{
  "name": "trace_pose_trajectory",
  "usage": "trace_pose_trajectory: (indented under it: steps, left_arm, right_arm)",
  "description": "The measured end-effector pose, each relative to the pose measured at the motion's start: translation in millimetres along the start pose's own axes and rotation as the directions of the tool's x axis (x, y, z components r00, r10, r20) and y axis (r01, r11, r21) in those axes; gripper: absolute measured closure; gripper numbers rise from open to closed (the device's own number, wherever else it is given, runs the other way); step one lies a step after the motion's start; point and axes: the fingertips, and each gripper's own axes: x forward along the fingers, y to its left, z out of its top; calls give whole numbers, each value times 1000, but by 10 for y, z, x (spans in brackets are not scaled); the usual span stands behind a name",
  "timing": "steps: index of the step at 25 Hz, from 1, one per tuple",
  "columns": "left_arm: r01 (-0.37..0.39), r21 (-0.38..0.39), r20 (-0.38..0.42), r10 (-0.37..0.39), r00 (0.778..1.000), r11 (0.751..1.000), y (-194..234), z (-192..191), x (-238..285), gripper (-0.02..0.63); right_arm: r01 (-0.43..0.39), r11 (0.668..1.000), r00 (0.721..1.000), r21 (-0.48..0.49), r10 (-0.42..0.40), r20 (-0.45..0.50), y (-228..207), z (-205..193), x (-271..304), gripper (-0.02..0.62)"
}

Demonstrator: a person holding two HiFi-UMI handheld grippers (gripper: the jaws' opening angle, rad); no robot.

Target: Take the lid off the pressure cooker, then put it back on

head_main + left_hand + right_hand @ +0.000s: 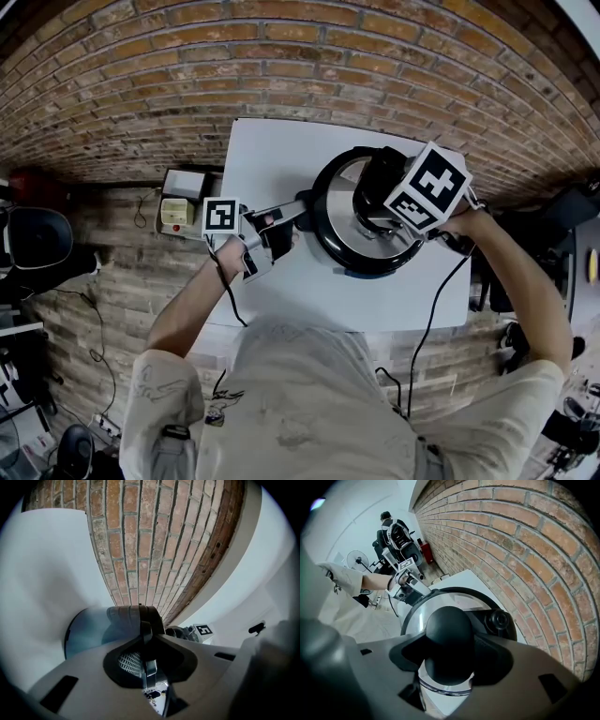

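Note:
The steel pressure cooker (349, 246) stands on a white table (272, 150) with its lid (440, 603) resting on it. The lid's round black knob (449, 630) fills the gap between the jaws of my right gripper (450, 654), which points steeply down and is shut on it. A black valve (500, 619) sits on the lid just beyond the knob. My left gripper (272, 232) reaches in level from the left and is shut on the cooker's long side handle (146, 641). The cooker's steel wall (86, 631) shows behind that handle.
The table stands against brick paving and a brick wall (525, 541). A small box with a yellowish device (178, 212) sits to the table's left. A black chair (37, 239) is farther left. Cables hang off the table's near edge. A person (396, 532) sits in the background.

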Motion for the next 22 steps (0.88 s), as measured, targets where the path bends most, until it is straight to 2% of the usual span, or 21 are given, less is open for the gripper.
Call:
trace_pose_trajectory:
  steps: [10, 19, 22]
  left_arm:
    - [6, 1, 2, -6, 1000, 1000, 4, 14, -4, 535]
    - [16, 1, 6, -16, 1000, 1000, -2, 19, -3, 535]
    - [15, -4, 8, -15, 1000, 1000, 1, 13, -4, 535]
  right_arm:
    - [-6, 1000, 1000, -7, 6, -19, -5, 14, -51, 302]
    - [50, 998, 999, -48, -50, 0, -7, 32, -278, 302]
    - [19, 999, 1000, -35, -18, 7, 60, 22, -297, 302]
